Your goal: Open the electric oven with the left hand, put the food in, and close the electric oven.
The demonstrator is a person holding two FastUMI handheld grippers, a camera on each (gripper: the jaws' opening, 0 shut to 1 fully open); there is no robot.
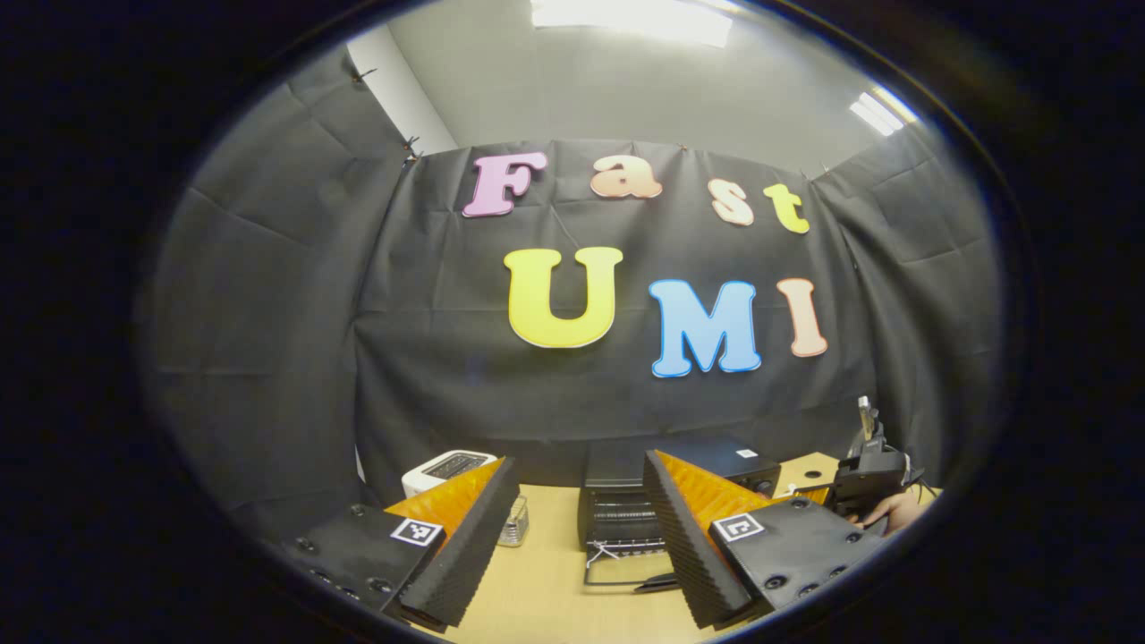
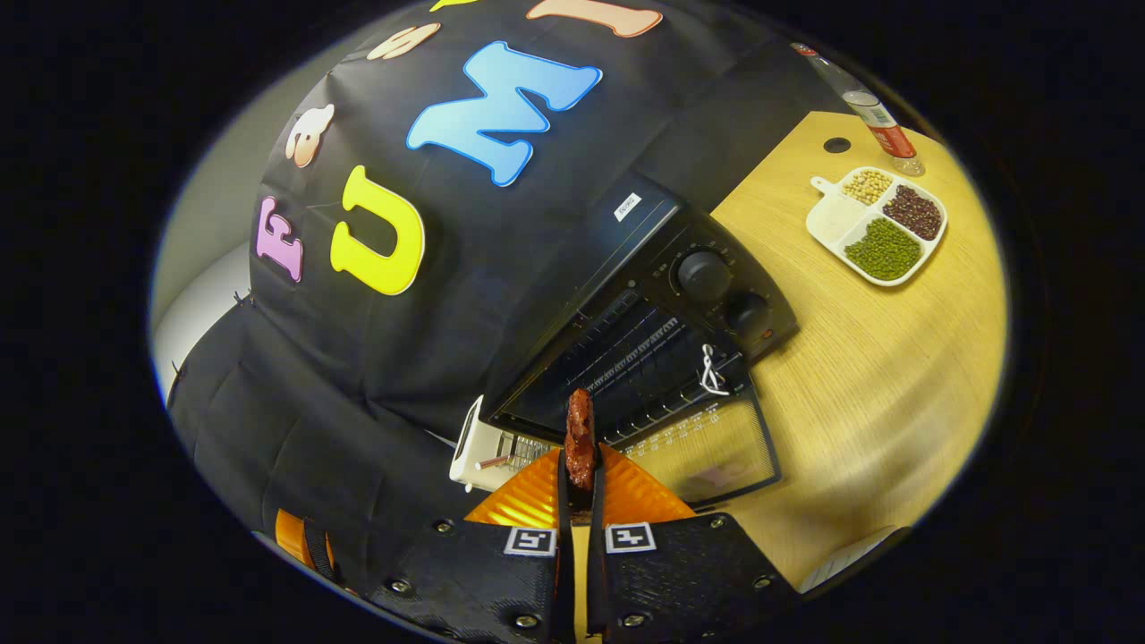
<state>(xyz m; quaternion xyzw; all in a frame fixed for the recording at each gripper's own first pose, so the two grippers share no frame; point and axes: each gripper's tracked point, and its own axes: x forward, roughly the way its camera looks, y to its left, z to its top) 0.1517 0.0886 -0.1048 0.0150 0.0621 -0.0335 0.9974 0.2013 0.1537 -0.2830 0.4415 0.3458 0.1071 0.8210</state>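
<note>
Reddish-brown food [image 2: 580, 438] is clamped upright between the closed fingers of the right gripper [image 2: 580, 487], held just before the electric oven [image 2: 680, 304], whose glass door [image 2: 716, 452] is folded down onto the wooden table [image 2: 877, 358]. The left gripper [image 1: 581, 528] is spread wide and holds nothing.

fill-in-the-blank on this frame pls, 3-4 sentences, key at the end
1. The oven door is ____.
2. The right claw is shut on a piece of ____.
3. The left claw is ____ and holds nothing.
4. The divided dish of beans sits on the ____.

Missing words: open; food; open; table
</note>
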